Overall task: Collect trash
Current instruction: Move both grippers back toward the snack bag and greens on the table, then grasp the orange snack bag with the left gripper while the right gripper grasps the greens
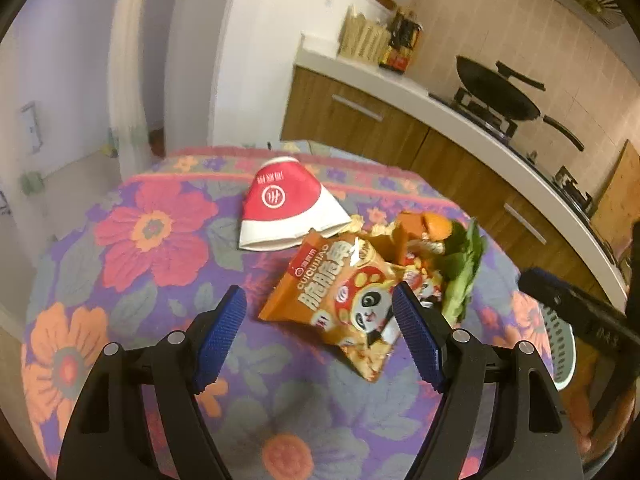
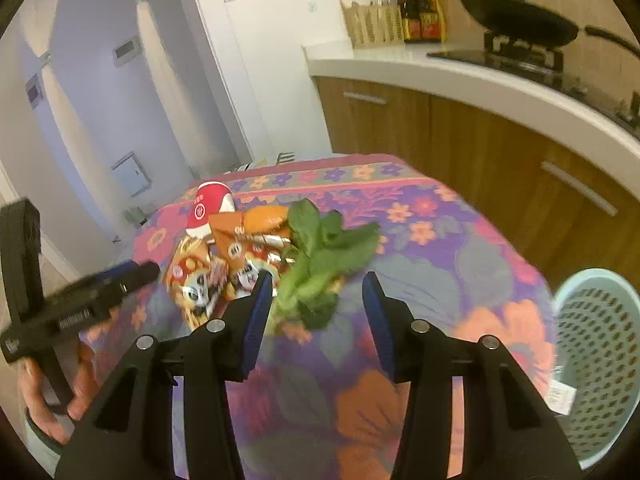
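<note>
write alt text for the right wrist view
The open right gripper hovers over a floral tablecloth, aimed at leafy greens beside snack wrappers and a flattened red paper cup. A mesh basket sits at right.

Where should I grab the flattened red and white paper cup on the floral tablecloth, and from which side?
Grip the flattened red and white paper cup across its wide white rim edge, coming from above on the near side. It lies flat, and that end looks free, while the orange panda snack bag crowds its right corner.
</note>
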Available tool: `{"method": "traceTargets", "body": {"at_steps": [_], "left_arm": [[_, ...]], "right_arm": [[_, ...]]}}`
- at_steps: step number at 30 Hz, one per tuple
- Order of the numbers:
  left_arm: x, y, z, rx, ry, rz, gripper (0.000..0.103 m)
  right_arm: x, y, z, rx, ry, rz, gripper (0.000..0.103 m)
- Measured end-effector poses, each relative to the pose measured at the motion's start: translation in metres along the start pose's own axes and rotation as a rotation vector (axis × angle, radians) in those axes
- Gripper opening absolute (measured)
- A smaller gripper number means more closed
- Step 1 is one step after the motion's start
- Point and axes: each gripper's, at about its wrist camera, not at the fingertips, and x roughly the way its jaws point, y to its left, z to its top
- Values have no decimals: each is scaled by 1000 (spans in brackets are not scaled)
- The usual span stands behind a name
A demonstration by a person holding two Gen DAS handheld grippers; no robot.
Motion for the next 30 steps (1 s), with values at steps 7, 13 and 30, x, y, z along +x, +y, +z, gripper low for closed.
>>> {"method": "traceTargets", "body": {"at_steps": [7, 13, 30], "left_arm": [[33, 8, 2, -1, 31, -45, 73], [48, 1, -5, 41, 57, -39, 67], [21, -5, -14, 58, -18, -36, 48]], "right_arm": [[31, 7, 4, 13, -68, -34, 61], [45, 8, 2, -1, -53, -100, 66], [55, -2, -3, 44, 35, -89, 27]]}}
